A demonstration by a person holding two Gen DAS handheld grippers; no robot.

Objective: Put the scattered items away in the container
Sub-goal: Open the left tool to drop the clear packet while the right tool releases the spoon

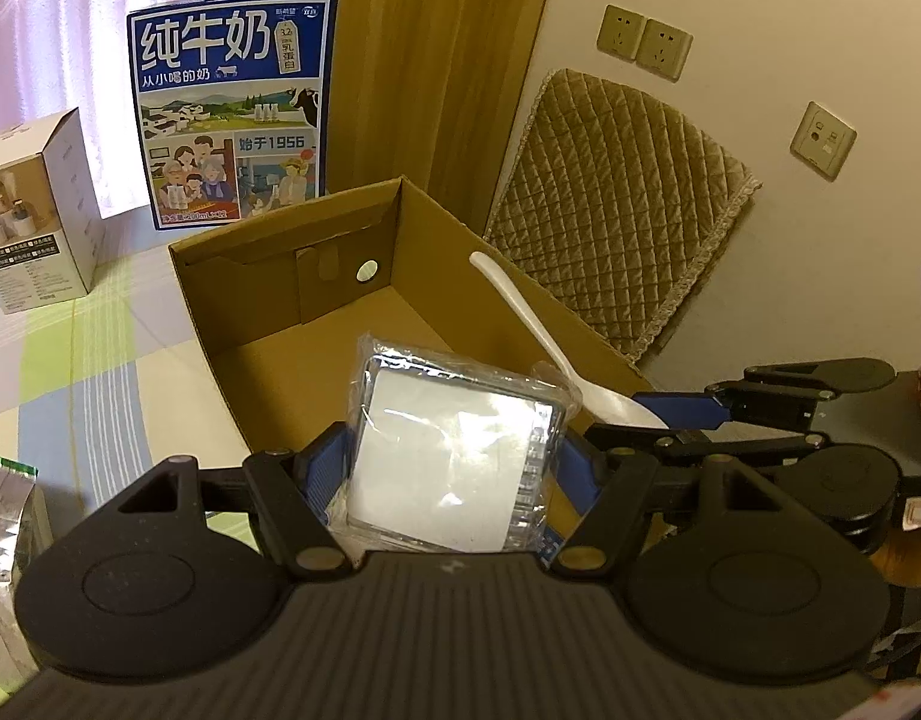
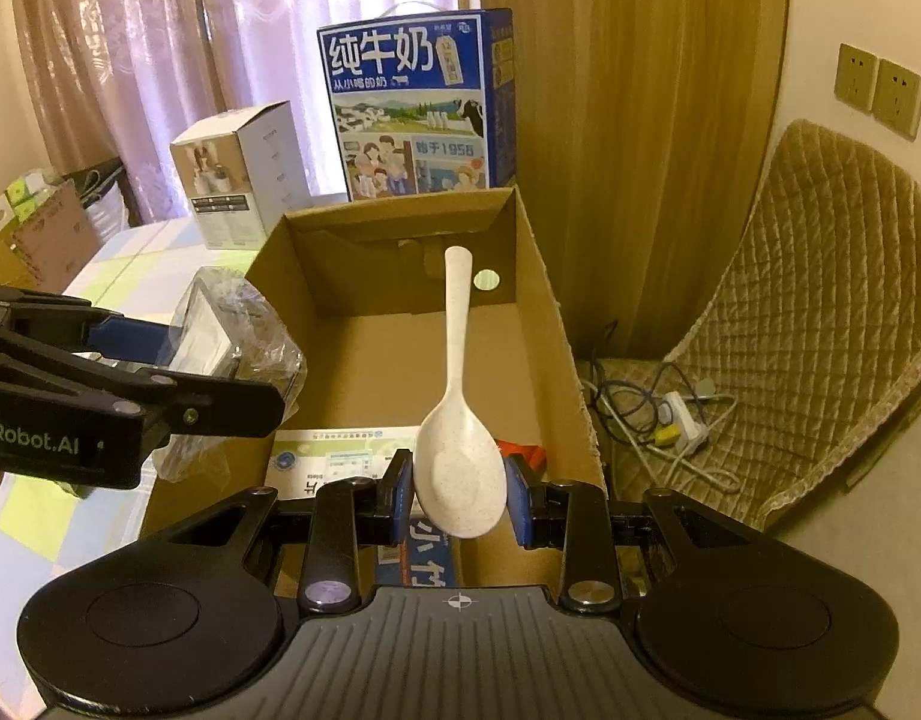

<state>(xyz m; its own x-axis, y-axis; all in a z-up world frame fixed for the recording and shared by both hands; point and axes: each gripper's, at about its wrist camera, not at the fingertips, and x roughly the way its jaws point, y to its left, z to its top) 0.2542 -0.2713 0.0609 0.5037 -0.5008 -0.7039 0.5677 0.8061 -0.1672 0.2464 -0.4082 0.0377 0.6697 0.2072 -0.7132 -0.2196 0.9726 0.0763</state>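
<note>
An open cardboard box (image 1: 280, 324) stands on the checked tablecloth, and both grippers hang over its near end. My left gripper (image 1: 454, 468) is shut on a clear plastic case (image 1: 436, 420) with a white insert, wrapped in loose film. To its right, my right gripper (image 1: 688, 414) holds a white spoon (image 1: 532, 312). In the right wrist view the right gripper (image 2: 460, 486) is shut on the bowl of the spoon (image 2: 458, 324), whose handle points forward over the box (image 2: 538, 312). The left gripper (image 2: 208, 360) and its wrapped case (image 2: 244, 324) show at the left.
A printed paper (image 2: 340, 450), a red item (image 2: 520, 450) and a blue item (image 2: 427, 552) lie in the box. Behind it stand a blue milk carton (image 1: 232, 114) and a white carton (image 1: 34, 222). A quilted chair (image 1: 616, 210) and floor cables (image 2: 670, 414) are on the right.
</note>
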